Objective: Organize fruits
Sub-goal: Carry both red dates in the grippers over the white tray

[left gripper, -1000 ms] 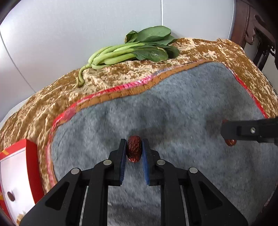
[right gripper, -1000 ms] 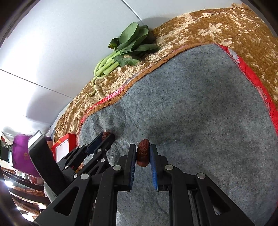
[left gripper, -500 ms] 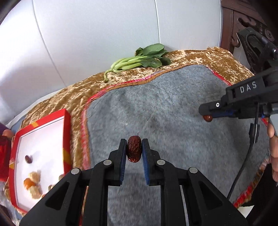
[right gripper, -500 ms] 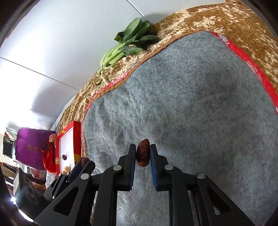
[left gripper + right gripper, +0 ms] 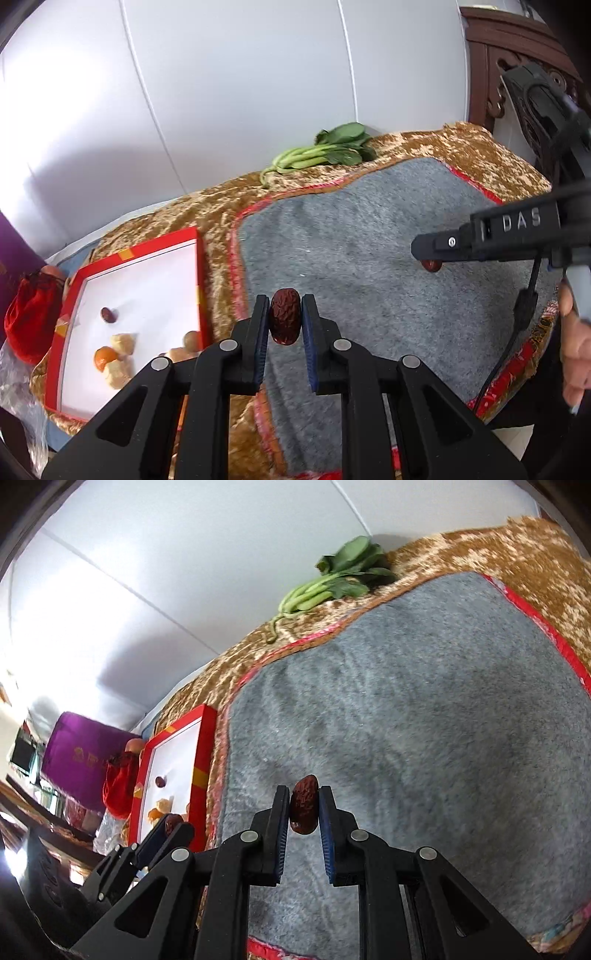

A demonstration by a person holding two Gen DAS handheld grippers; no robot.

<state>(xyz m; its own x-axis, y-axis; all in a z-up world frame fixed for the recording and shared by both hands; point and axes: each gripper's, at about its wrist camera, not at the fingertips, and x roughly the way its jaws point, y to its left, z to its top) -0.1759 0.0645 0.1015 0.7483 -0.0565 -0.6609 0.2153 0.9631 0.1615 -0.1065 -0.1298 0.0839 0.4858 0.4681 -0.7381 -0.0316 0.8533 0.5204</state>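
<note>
My left gripper [image 5: 284, 317] is shut on a wrinkled red date [image 5: 283, 320], held above the grey mat's left edge. My right gripper [image 5: 303, 808] is shut on a second red date [image 5: 303, 804], raised over the mat; from the left wrist view it shows at right [image 5: 430, 254], with that date [image 5: 431, 264] under its tip. A red box with a white floor [image 5: 147, 280] lies left of the mat and holds a date [image 5: 107, 315], an orange piece [image 5: 103, 358] and several pale fruits [image 5: 123, 343]. The box also shows in the right wrist view [image 5: 201, 746].
A grey mat [image 5: 369, 258] lies on a gold-brown cloth [image 5: 210, 214]. Leafy greens [image 5: 325, 153] lie at the back by the white wall. A red pouch [image 5: 29, 314] and purple bag [image 5: 77, 757] sit left of the box. Dark carved wood [image 5: 491, 74] stands at right.
Both grippers have risen and drawn back from the mat with their dates. The red box now sits nearer to the left gripper and shows more fully.
</note>
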